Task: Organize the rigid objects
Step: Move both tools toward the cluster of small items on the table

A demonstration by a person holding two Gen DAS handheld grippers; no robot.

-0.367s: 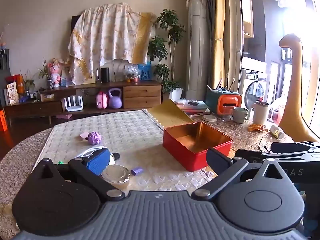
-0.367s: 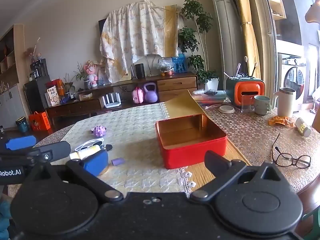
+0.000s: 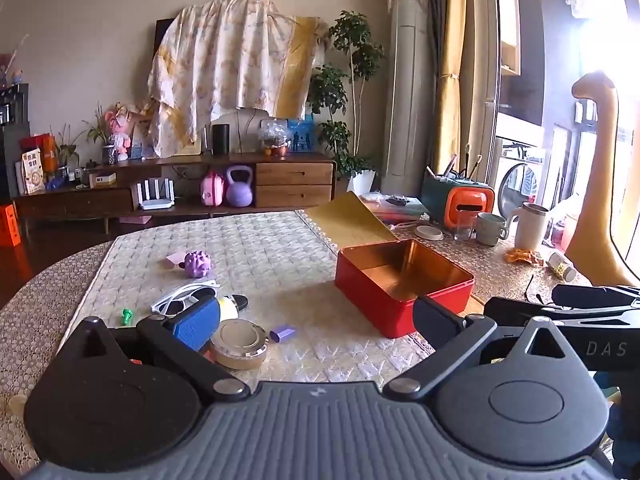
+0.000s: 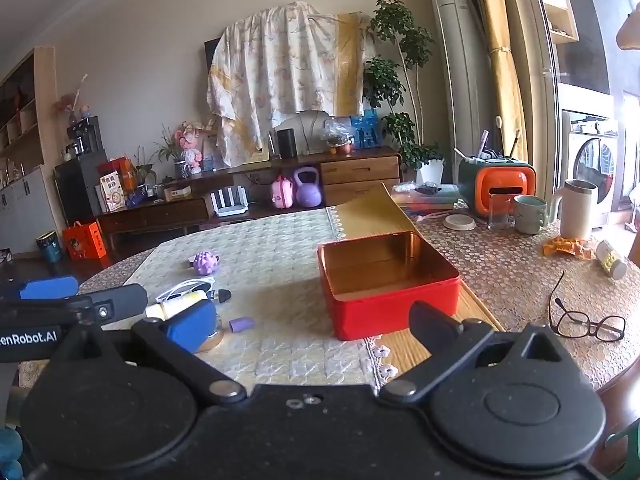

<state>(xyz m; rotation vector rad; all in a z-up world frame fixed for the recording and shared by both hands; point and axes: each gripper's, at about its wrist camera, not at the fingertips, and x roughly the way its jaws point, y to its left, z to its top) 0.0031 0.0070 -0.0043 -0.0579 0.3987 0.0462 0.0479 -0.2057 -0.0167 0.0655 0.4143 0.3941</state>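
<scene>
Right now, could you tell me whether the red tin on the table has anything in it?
Empty: the red tin stands open, its bare gold floor and walls visible in both views.

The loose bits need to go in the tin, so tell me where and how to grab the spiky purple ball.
Grip the spiky purple ball across its round middle, coming down from above with open tongs. It sits alone on the table mat, clear on most sides, so either pad can likely drop beside it; the pink slip lies just behind.
</scene>
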